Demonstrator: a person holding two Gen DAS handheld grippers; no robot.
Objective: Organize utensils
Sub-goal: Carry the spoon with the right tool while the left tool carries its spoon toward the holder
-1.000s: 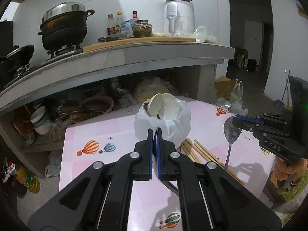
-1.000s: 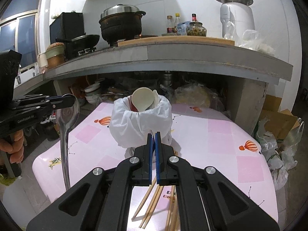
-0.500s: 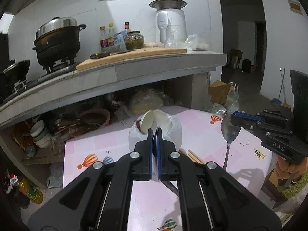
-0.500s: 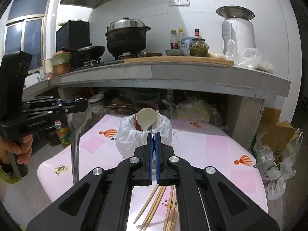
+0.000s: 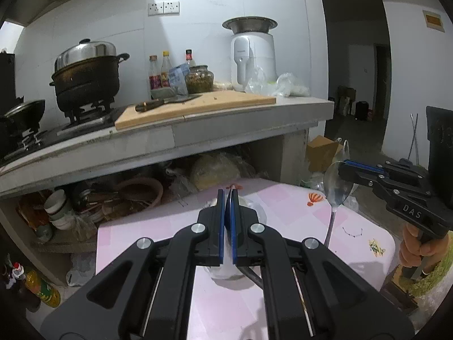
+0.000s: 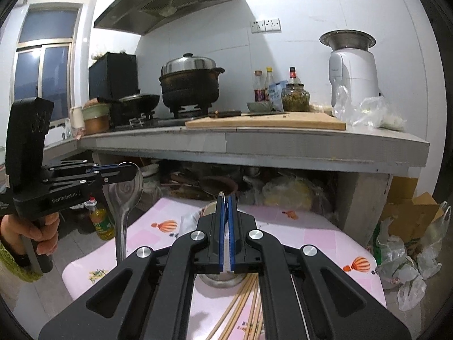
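Each gripper, left gripper and right gripper, is clamped on a metal spoon lifted above the pink table, while the chopsticks lie unsorted beside the wrapped holder.

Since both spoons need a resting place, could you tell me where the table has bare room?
The pink balloon-print tabletop is bare right of the wooden chopsticks, out to its edge, and on the left corner beyond the white bag-wrapped holder. The middle, with holder and chopsticks, is crowded.
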